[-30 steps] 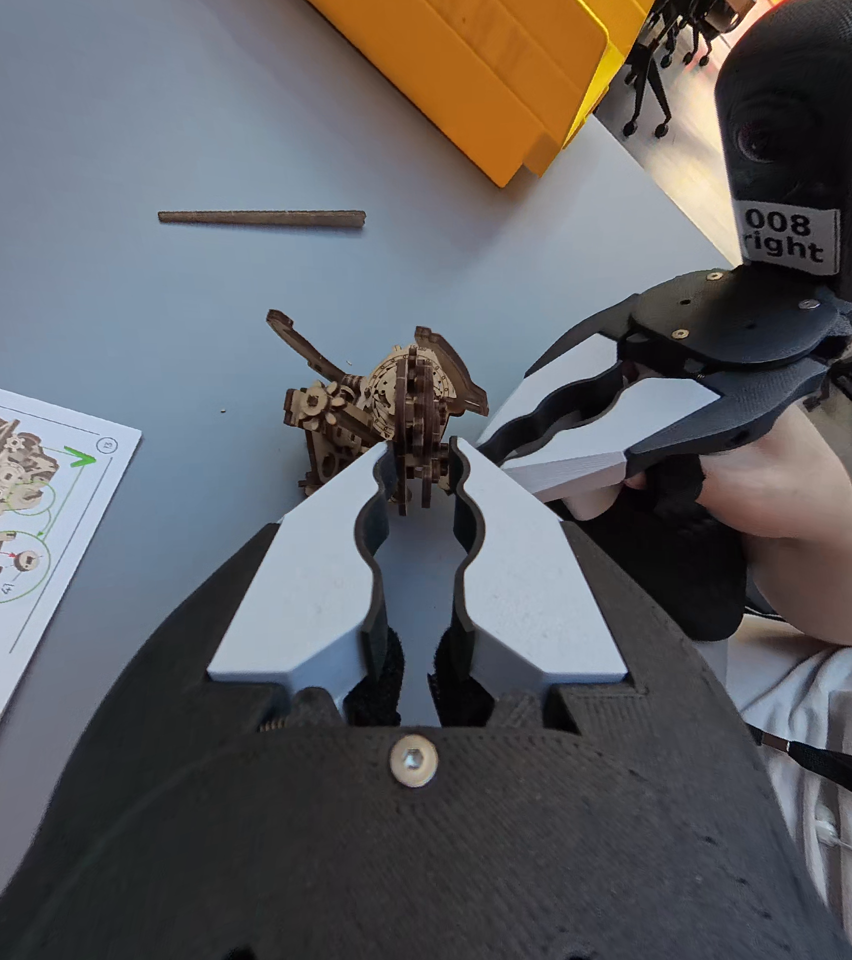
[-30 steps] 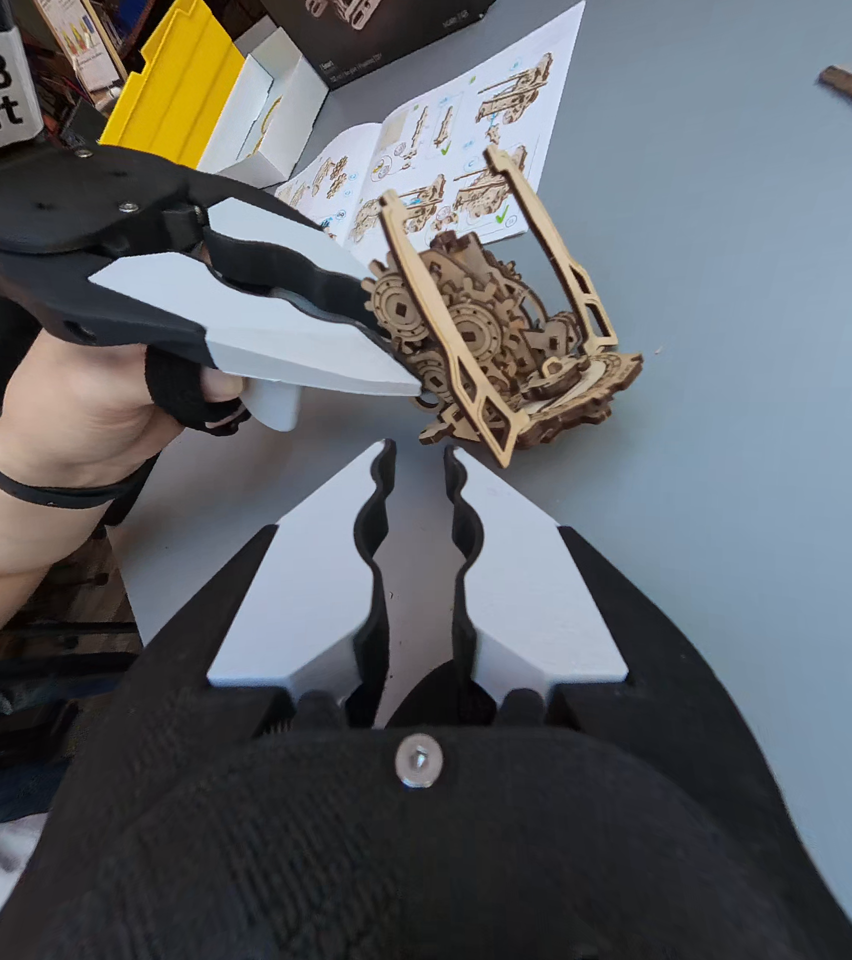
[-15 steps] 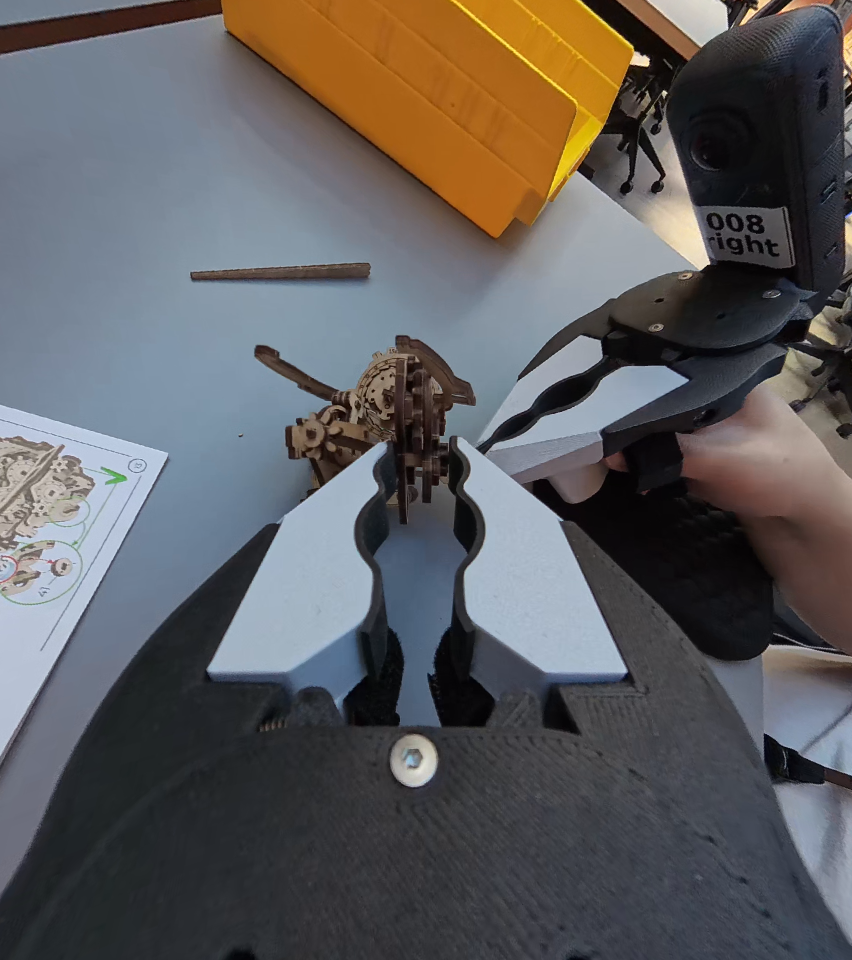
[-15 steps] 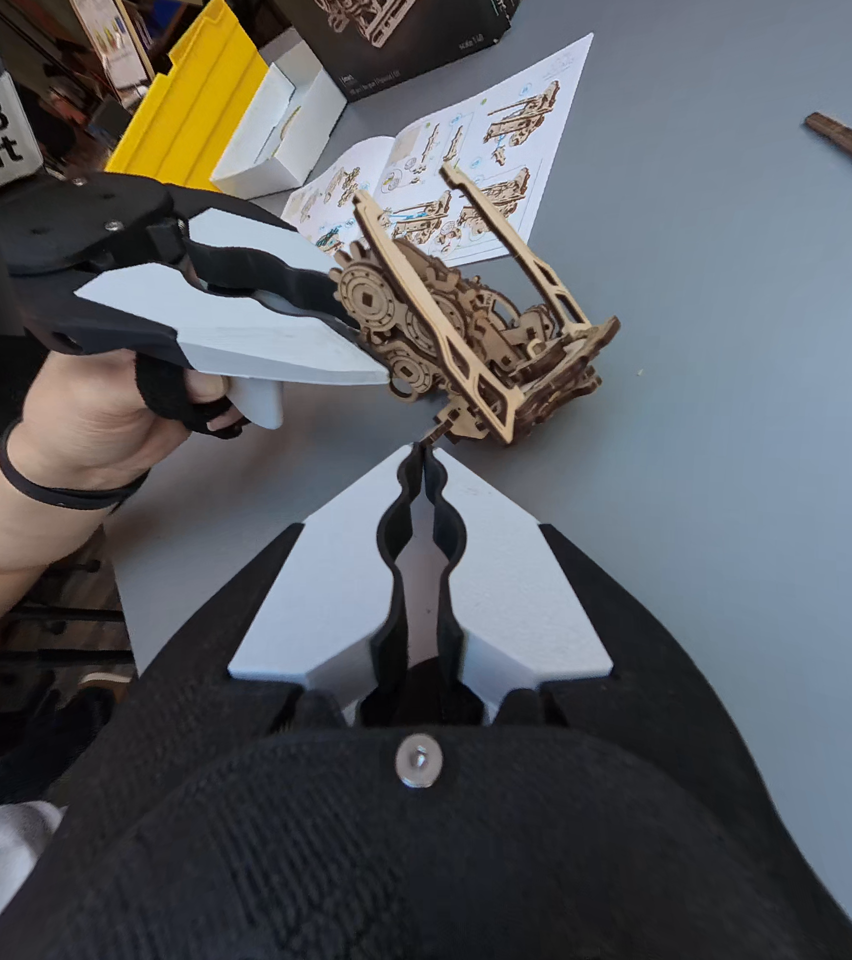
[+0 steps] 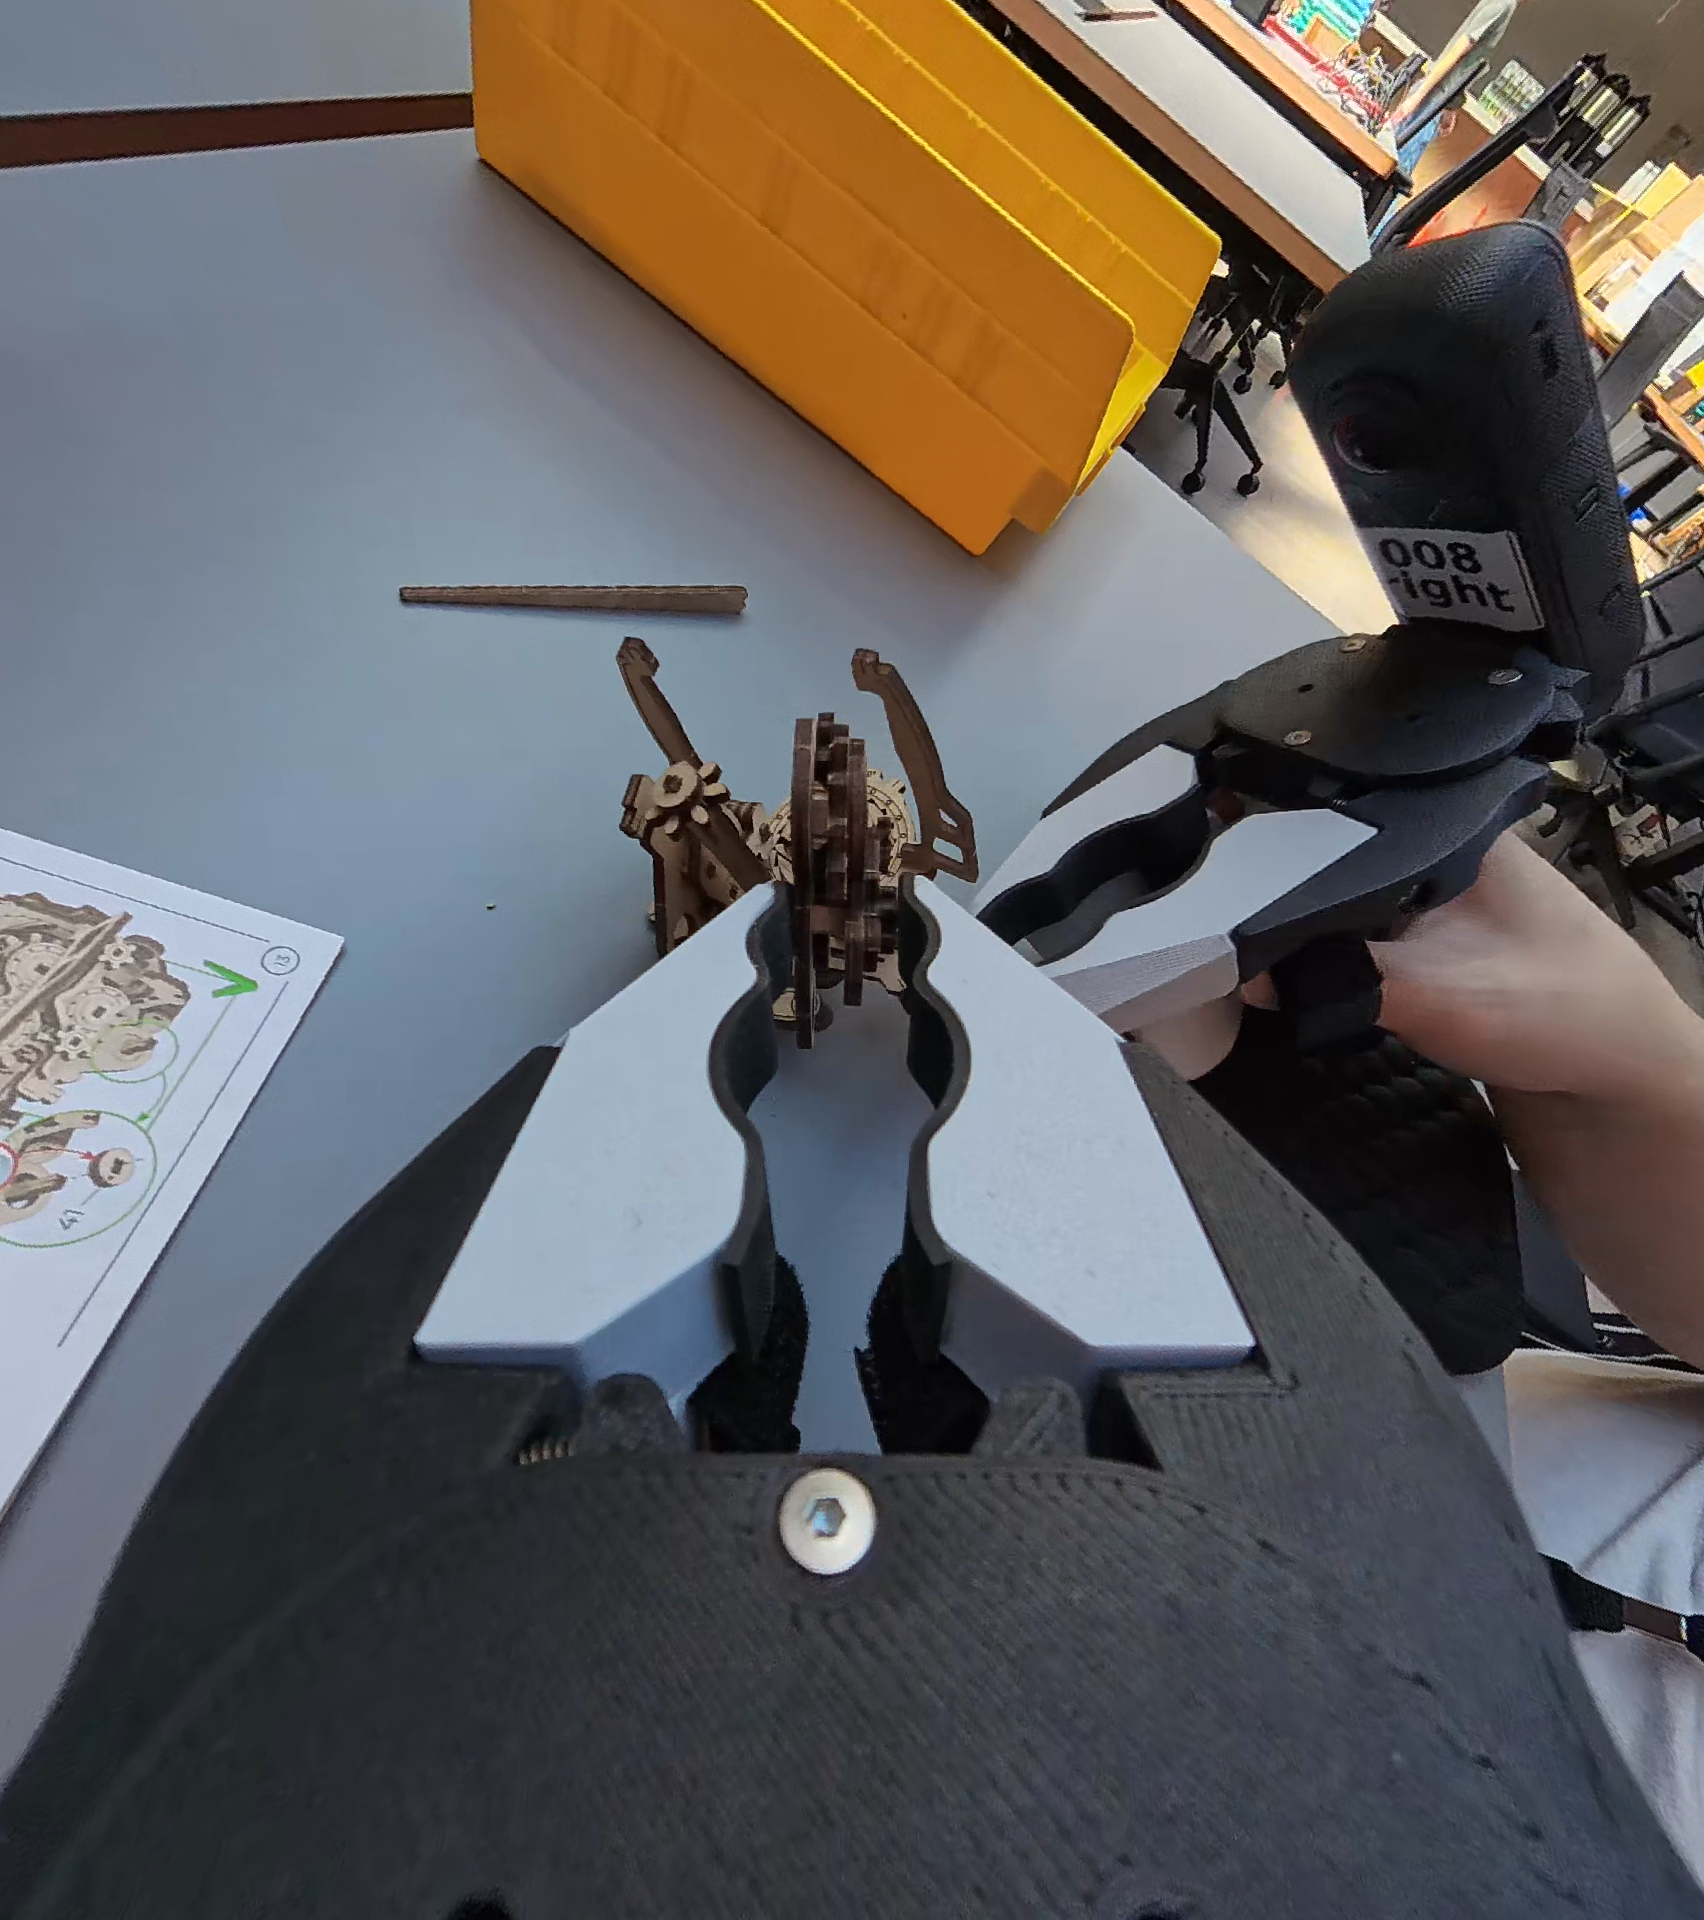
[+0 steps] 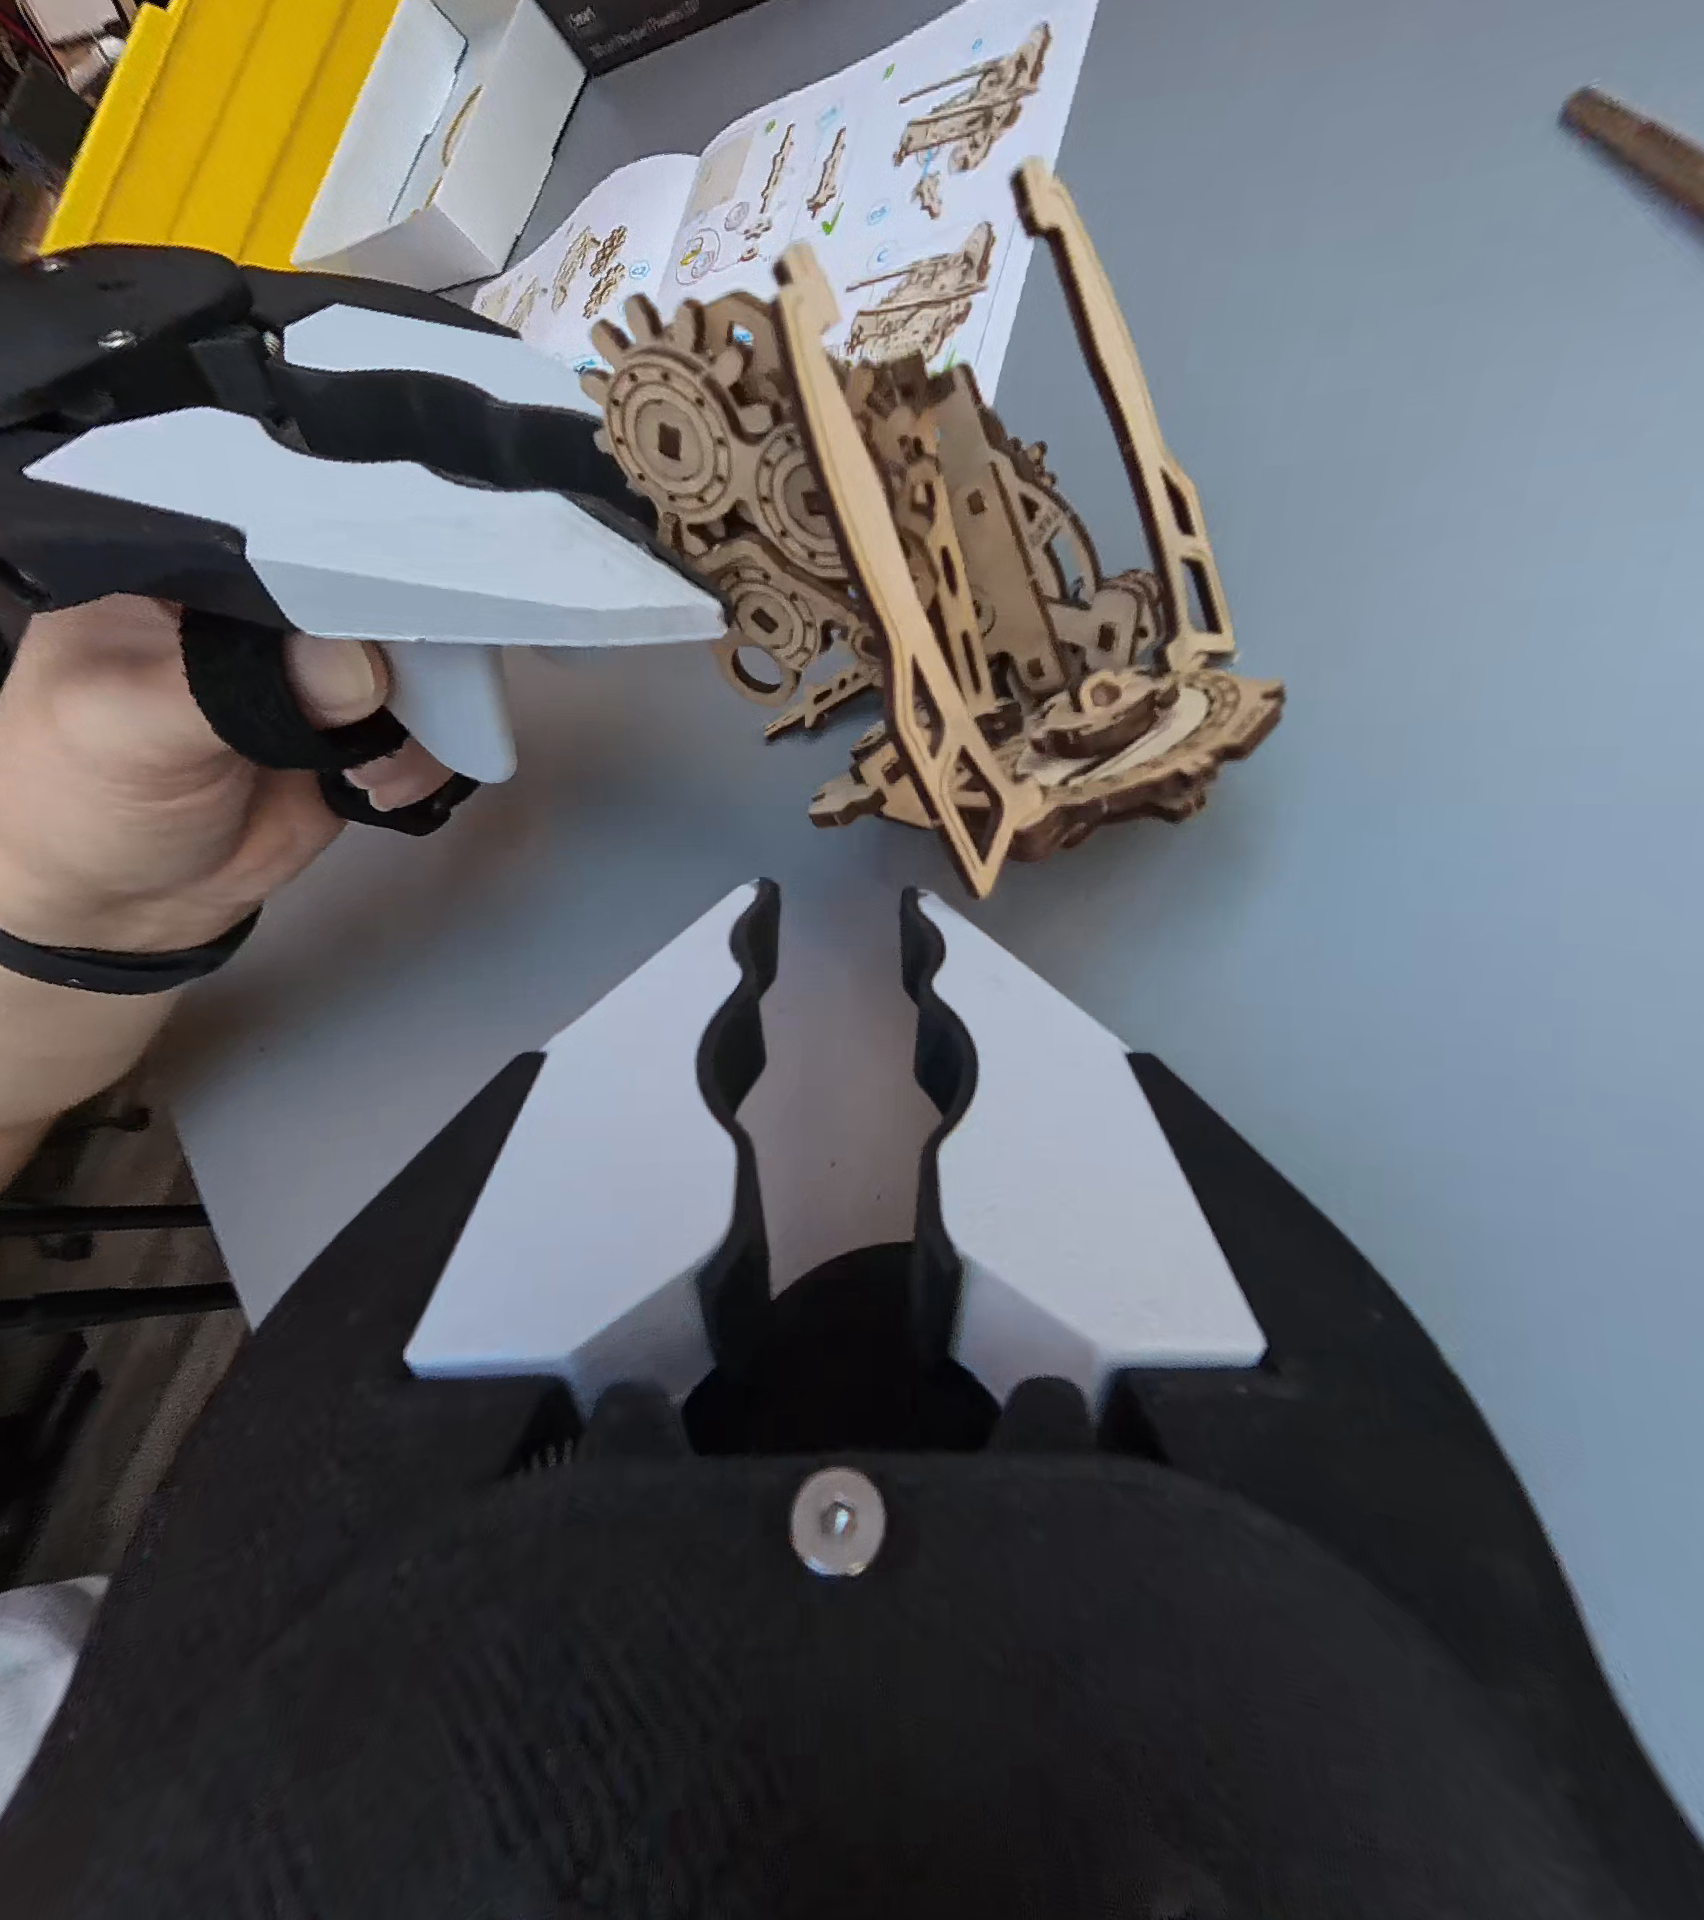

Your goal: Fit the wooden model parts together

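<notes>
Wooden model (image 6: 941,582) — tilted on the desk (image 6: 1450,935), base edge down, clamped at its gear stack by the left claw (image 5: 835,914). Right claw (image 6: 835,899) — empty, narrowly parted where half a second ago it was nearly closed; model lies just ahead, apparently untouched. Loose wooden stick (image 5: 573,596) well apart.

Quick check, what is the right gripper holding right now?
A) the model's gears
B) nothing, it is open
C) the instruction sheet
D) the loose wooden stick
B: the right gripper is open with only bare table between its fingers, short of the model, whose gears the left gripper clamps.
</notes>
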Action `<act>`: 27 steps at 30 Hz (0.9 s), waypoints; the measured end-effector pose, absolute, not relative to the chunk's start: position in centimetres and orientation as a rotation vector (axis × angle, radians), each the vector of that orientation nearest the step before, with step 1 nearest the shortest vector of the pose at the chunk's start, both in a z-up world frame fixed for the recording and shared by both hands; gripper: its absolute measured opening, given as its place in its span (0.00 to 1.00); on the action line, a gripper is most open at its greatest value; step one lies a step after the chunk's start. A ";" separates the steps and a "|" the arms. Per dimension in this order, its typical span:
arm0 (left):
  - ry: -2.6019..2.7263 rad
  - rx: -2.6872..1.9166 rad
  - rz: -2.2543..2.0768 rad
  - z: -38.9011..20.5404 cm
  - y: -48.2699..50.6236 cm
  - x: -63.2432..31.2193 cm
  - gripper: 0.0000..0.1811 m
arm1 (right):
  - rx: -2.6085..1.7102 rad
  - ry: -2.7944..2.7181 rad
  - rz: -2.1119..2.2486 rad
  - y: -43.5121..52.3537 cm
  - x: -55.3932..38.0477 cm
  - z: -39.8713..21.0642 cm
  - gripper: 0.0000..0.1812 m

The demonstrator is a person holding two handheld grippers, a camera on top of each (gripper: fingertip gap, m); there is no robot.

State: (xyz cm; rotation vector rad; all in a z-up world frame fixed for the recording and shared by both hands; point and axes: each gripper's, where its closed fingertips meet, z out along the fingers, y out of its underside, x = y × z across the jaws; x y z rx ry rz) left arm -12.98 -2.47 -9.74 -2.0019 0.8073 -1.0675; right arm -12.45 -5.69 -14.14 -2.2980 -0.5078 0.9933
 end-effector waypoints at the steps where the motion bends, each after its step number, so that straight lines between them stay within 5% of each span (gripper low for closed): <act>1: 0.807 -2.002 -1.068 -9.8 -2.5 -13.0 0.10 | -2.302 -0.463 1.035 -5.8 -12.3 -14.1 0.15; 9: 0.833 -2.025 -1.024 -10.7 -3.0 -12.6 0.10 | -2.215 -0.244 1.174 -4.6 -12.0 -12.3 0.19; 16: 0.831 -2.019 -1.003 -10.7 -3.4 -12.8 0.10 | -2.249 -0.300 1.093 -4.1 -12.1 -12.7 0.03; 27: 0.624 -2.002 -1.185 -10.0 -3.1 -13.9 0.10 | -2.165 -0.421 0.982 -3.6 -11.5 -12.4 0.01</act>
